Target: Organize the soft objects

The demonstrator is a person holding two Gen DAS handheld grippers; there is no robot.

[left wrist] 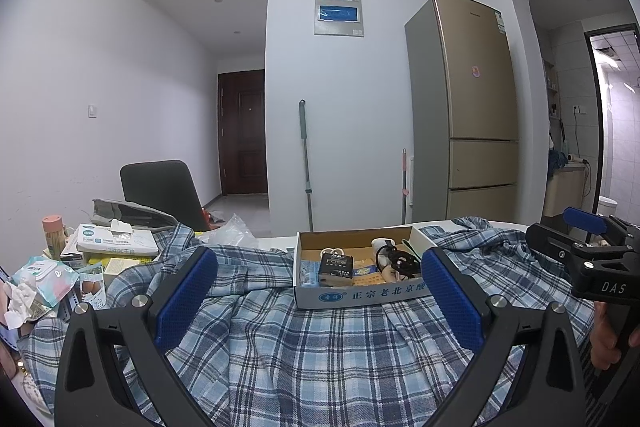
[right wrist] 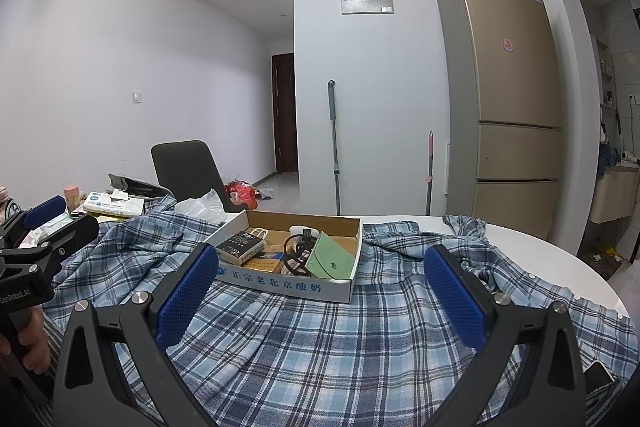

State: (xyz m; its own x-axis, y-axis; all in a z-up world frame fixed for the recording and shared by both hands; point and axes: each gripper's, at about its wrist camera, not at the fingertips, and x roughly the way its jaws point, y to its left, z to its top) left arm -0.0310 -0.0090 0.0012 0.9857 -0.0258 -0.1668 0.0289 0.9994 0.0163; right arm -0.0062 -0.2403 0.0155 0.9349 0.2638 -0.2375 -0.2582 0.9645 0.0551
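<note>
A blue and white plaid shirt point(left wrist: 320, 347) point(right wrist: 340, 339) lies spread over the white table, rumpled at its far edges. My left gripper point(left wrist: 320, 295) hovers just above the cloth, open, with nothing between its blue pads. My right gripper point(right wrist: 322, 291) is likewise open over the shirt, a little to the right. Each gripper shows at the edge of the other's view, with a hand on its handle. An open cardboard box point(left wrist: 360, 297) point(right wrist: 288, 285) sits on the shirt just beyond both grippers.
The box holds a dark packet point(right wrist: 240, 245), black cables point(left wrist: 394, 257) and a green pouch point(right wrist: 334, 259). Tissue packs, a jar and wrappers crowd the table's left end point(left wrist: 80, 259). A dark chair point(left wrist: 160, 191) stands behind. Bare round table edge point(right wrist: 560, 251) shows right.
</note>
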